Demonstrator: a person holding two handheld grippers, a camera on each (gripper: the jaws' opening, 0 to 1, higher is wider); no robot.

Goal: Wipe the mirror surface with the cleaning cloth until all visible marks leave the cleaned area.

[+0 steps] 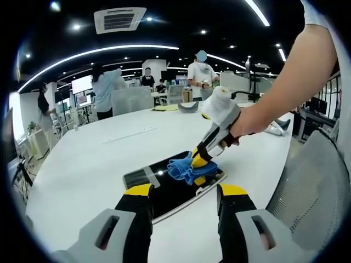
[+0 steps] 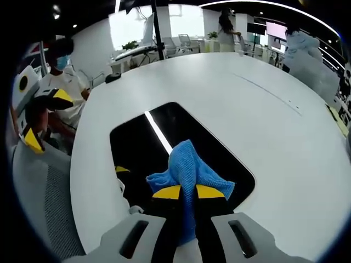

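Note:
A dark rectangular mirror [image 1: 164, 189] lies flat on the white table [image 1: 82, 170], just beyond my left gripper [image 1: 186, 192], which stands open and holds nothing. From the right a hand brings in my right gripper [image 1: 198, 169], shut on a blue cleaning cloth [image 1: 184, 167] that rests on the mirror's right part. In the right gripper view the cloth [image 2: 189, 164] is pinched between the yellow-tipped jaws of the right gripper [image 2: 189, 193] and pressed on the mirror [image 2: 159, 145], which reflects a ceiling light strip. The left gripper [image 2: 44, 119] hangs open off the table's left edge.
Mesh chairs [image 1: 312, 186] [image 2: 44, 192] stand at the near table edge. A grey object [image 1: 188, 107] and a yellow sheet [image 1: 164, 108] lie at the far side, with several people standing beyond. A seated person [image 2: 60, 82] is behind the left gripper.

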